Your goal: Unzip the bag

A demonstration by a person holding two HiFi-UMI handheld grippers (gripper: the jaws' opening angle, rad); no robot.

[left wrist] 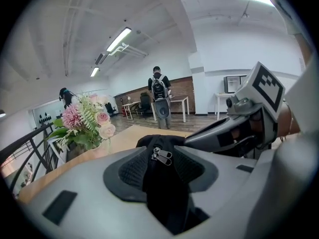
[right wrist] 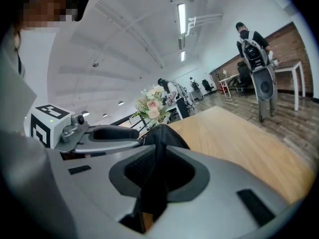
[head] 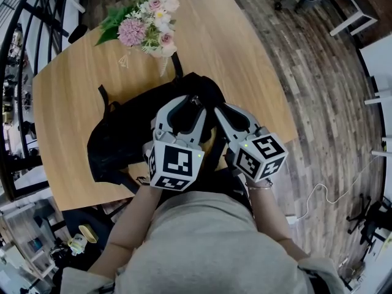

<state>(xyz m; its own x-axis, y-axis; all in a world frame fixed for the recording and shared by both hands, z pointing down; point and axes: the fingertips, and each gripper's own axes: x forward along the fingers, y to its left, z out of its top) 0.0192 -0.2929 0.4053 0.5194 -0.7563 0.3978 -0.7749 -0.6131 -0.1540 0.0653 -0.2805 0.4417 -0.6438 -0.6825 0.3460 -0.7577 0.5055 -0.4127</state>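
- No words, brand names or numbers you can actually read anywhere here.
- Closest you get: black-and-white square markers on your left cube (head: 176, 164) and right cube (head: 262, 156). They're patterns, not letters.

Wood-plank floor (head: 324, 109); light wooden worktop (head: 239, 48); black railing (left wrist: 31, 137); white ceiling (left wrist: 149, 14), strip lights (left wrist: 118, 39); brick rear wall (left wrist: 182, 86); white desks (left wrist: 175, 99).
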